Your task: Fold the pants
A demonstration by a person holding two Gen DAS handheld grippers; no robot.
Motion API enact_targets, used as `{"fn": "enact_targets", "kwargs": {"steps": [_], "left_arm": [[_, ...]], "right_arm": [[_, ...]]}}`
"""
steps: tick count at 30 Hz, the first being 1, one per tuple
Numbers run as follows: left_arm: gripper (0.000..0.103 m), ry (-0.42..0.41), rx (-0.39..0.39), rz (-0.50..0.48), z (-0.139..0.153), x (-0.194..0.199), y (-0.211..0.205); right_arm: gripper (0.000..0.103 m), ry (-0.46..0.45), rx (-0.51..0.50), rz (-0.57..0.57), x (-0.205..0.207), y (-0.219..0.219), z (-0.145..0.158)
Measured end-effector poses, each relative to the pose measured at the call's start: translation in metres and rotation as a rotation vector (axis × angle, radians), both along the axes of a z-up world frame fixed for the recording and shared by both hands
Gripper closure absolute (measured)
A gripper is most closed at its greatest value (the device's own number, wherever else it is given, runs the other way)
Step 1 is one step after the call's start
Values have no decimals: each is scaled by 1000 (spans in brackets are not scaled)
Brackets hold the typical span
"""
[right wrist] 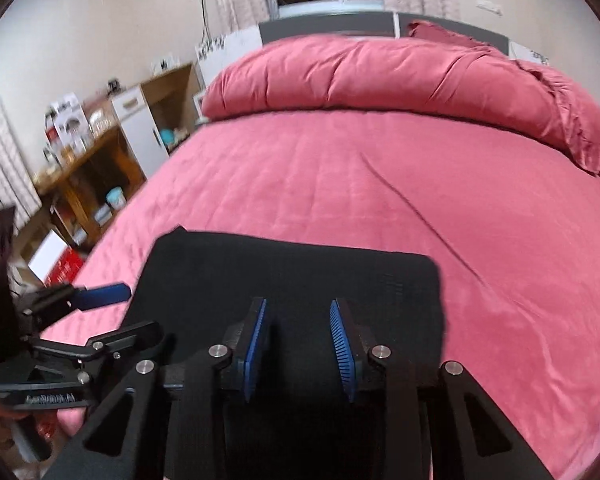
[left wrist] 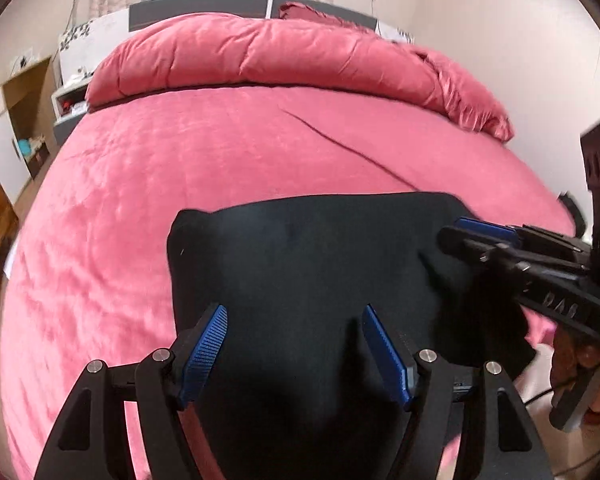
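Note:
Black pants point(left wrist: 300, 264) lie folded into a compact block on the pink bed, near its front edge; they also show in the right wrist view point(right wrist: 300, 276). My left gripper point(left wrist: 294, 312) is open and empty just above the pants' near part. My right gripper point(right wrist: 298, 312) is open, with a narrower gap, and hovers over the pants' near right part. It enters the left wrist view point(left wrist: 480, 236) from the right, over the pants' right edge. The left gripper shows at the left in the right wrist view point(right wrist: 104, 294).
A pink bedspread point(left wrist: 204, 160) covers the bed, with a dark crease line point(left wrist: 340, 144). A rolled pink duvet point(left wrist: 284, 52) lies at the head. Wooden shelves point(right wrist: 84, 168) and cabinets stand left of the bed. The bed's front edge is just under the grippers.

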State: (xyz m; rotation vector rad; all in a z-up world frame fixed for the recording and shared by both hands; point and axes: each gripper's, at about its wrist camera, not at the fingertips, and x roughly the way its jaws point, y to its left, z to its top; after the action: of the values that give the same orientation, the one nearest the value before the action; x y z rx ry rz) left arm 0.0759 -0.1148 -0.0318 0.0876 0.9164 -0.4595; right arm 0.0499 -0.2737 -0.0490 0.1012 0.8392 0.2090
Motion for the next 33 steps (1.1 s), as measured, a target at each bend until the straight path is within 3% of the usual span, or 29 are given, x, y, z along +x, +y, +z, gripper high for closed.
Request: {"fn": "enact_targets", "kwargs": {"steps": [3,7,10,15,21,33], "left_arm": [[32,-13,90,-3,-11,13,-15],[29,-2,144,-29,-31,24,-30],[19,7,155,-46,-39,31,-38],[15,36,119,-42,-43,37,-36],[15,-11,137,-35,-40,24,-35],[15,-18,121,15,-28,-2,-20]], "right_arm": [[70,35,-62,-13,18,1,-16],[75,71,-142,-85,29,-12,-35],[85,62,-114,-126,29,-27,-46],[86,-2,-119,-143,29,-27,-56],[85,-18,-99,-135,21,-27,-48],[70,11,-68,-100,-19,-17,-33]]}}
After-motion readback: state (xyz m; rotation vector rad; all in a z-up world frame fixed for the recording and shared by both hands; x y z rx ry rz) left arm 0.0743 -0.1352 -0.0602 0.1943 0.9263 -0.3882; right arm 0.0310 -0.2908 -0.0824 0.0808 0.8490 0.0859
